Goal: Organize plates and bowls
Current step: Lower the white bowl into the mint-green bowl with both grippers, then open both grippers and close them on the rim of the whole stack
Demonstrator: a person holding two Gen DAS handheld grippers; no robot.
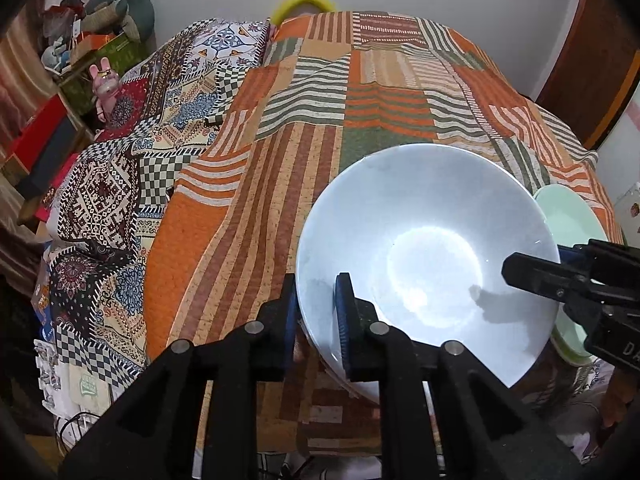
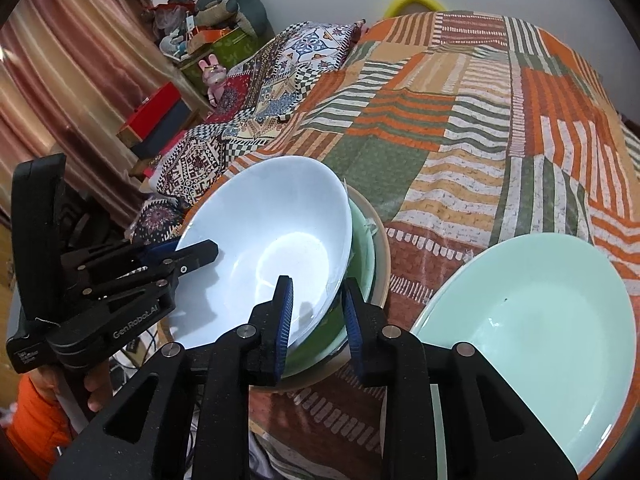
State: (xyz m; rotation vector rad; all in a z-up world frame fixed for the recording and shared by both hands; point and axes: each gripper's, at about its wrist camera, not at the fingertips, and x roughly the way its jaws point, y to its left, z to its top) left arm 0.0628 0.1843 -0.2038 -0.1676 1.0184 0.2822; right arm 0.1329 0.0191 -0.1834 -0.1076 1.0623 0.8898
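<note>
A pale blue bowl fills the middle of the left wrist view; it also shows in the right wrist view, tilted over a green bowl and a beige plate stacked beneath. My left gripper straddles the blue bowl's near-left rim, jaws a little apart, one pad inside the bowl. My right gripper straddles the opposite rim of the blue and green bowls, jaws a little apart. A mint green plate lies on the bed at the right.
Everything rests on a bed with an orange, green and brown striped quilt. A patterned patchwork blanket lies along its left side. Boxes and toys stand by the wall at the left. A yellow object sits at the bed's far end.
</note>
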